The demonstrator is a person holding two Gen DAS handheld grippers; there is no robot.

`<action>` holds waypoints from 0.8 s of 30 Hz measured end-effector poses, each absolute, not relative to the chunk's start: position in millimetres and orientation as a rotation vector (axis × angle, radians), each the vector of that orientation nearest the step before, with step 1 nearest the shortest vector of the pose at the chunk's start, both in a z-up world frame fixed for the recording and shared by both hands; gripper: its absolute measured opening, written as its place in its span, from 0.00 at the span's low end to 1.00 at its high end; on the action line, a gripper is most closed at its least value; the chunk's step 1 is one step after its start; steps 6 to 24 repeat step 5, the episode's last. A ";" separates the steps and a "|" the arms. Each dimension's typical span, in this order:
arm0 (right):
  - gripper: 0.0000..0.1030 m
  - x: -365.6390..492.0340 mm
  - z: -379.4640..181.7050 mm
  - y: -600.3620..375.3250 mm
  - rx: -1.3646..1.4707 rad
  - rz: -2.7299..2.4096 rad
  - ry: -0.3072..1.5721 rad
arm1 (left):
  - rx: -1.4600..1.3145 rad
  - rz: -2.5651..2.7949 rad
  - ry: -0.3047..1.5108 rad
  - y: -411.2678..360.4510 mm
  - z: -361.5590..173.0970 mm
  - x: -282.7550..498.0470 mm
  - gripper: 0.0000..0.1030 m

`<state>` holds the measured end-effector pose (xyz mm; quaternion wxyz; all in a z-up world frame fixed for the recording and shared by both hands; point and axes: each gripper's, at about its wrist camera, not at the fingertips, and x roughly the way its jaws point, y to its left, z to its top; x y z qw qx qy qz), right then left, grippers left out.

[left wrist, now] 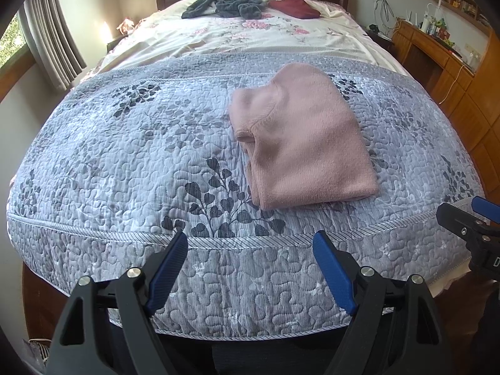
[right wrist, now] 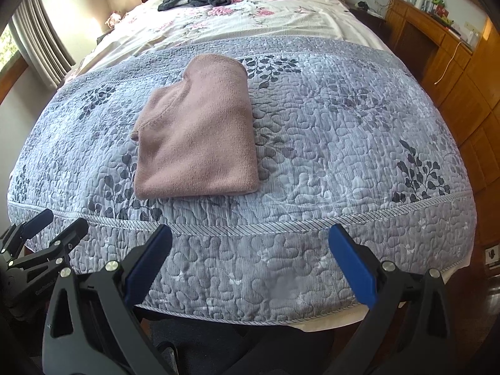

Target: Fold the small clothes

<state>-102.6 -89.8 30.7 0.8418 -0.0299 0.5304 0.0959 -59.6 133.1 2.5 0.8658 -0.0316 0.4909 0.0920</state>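
Both my grippers, left [left wrist: 250, 240] and right [right wrist: 250, 234], are hanging wide apart, holding nothing, by the bed's edge. Pink sweater [right wrist: 197, 137] is lying folded on the quilt [right wrist: 343, 143]; grabbing one layer could be undoing it

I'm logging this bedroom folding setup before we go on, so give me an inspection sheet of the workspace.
Surface: grey leaf-print quilt over the foot of the bed, floral sheet beyond it.
Job's things: pink sweater lies folded on the quilt, touched by neither gripper.
Clutter: crumpled grey garment and dark red garment near the headboard.
Grippers: left gripper open, empty, off the foot of the bed; right gripper open, empty, beside it.
Cables: wires hang on the far wall; a cord dangles down the wooden desk.
Surroundings: curtained window on the left; desk and a wall shelf on the right.
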 end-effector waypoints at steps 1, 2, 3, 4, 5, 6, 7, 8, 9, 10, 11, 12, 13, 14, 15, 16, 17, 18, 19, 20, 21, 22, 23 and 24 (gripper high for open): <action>0.97 -102.6 30.1 -90.0 -0.057 0.202 1.126 | -0.066 0.192 1.028 133.5 1.9 -59.6 0.80; 0.97 -102.3 29.6 -90.8 -0.055 0.200 1.128 | -0.065 0.192 1.028 133.8 1.5 -59.3 0.80; 0.97 -102.3 29.5 -91.1 -0.056 0.196 1.127 | -0.065 0.193 1.028 133.3 2.0 -59.6 0.80; 0.97 -102.4 29.2 -91.6 -0.058 0.194 1.127 | -0.065 0.193 1.028 133.2 2.0 -59.6 0.80; 0.97 -102.5 29.0 -91.9 -0.058 0.192 1.128 | -0.066 0.193 1.029 133.2 2.0 -59.6 0.80; 0.97 -102.5 29.0 -91.9 -0.058 0.192 1.128 | -0.066 0.193 1.029 133.2 2.0 -59.6 0.80; 0.97 -102.5 29.0 -91.9 -0.058 0.192 1.128 | -0.066 0.193 1.029 133.2 2.0 -59.6 0.80; 0.97 -102.5 29.0 -91.9 -0.058 0.192 1.128 | -0.066 0.193 1.029 133.2 2.0 -59.6 0.80; 0.97 -102.5 29.0 -91.9 -0.058 0.192 1.128 | -0.066 0.193 1.029 133.2 2.0 -59.6 0.80; 0.97 -102.5 29.0 -91.9 -0.058 0.192 1.128 | -0.066 0.193 1.029 133.2 2.0 -59.6 0.80; 0.97 -102.5 29.0 -91.9 -0.058 0.192 1.128 | -0.066 0.193 1.029 133.2 2.0 -59.6 0.80; 0.97 -102.5 29.0 -91.9 -0.058 0.192 1.128 | -0.066 0.193 1.029 133.2 2.0 -59.6 0.80; 0.97 -102.5 29.0 -91.9 -0.058 0.192 1.128 | -0.066 0.193 1.029 133.2 2.0 -59.6 0.80; 0.97 -102.5 29.0 -91.9 -0.058 0.192 1.128 | -0.066 0.193 1.029 133.2 2.0 -59.6 0.80; 0.97 -102.5 29.0 -91.9 -0.058 0.192 1.128 | -0.066 0.193 1.029 133.2 2.0 -59.6 0.80; 0.97 -102.5 29.0 -91.9 -0.058 0.192 1.128 | -0.066 0.193 1.029 133.2 2.0 -59.6 0.80; 0.97 -102.5 29.0 -91.9 -0.058 0.192 1.128 | -0.066 0.193 1.029 133.2 2.0 -59.6 0.80; 0.97 -102.5 29.0 -91.9 -0.058 0.192 1.128 | -0.066 0.193 1.029 133.2 2.0 -59.6 0.80; 0.97 -102.5 29.0 -91.9 -0.058 0.192 1.128 | -0.066 0.193 1.029 133.2 2.0 -59.6 0.80; 0.97 -102.5 29.0 -91.9 -0.058 0.192 1.128 | -0.066 0.193 1.029 133.2 2.0 -59.6 0.80; 0.97 -102.5 29.0 -91.9 -0.058 0.192 1.128 | -0.066 0.193 1.029 133.2 2.0 -59.6 0.80; 0.97 -102.5 29.0 -91.9 -0.058 0.192 1.128 | -0.066 0.193 1.029 133.2 2.0 -59.6 0.80; 0.97 -102.5 29.0 -91.9 -0.058 0.192 1.128 | -0.066 0.193 1.029 133.2 2.0 -59.6 0.80; 0.97 -102.5 29.0 -91.9 -0.058 0.192 1.128 | -0.066 0.193 1.029 133.2 2.0 -59.6 0.80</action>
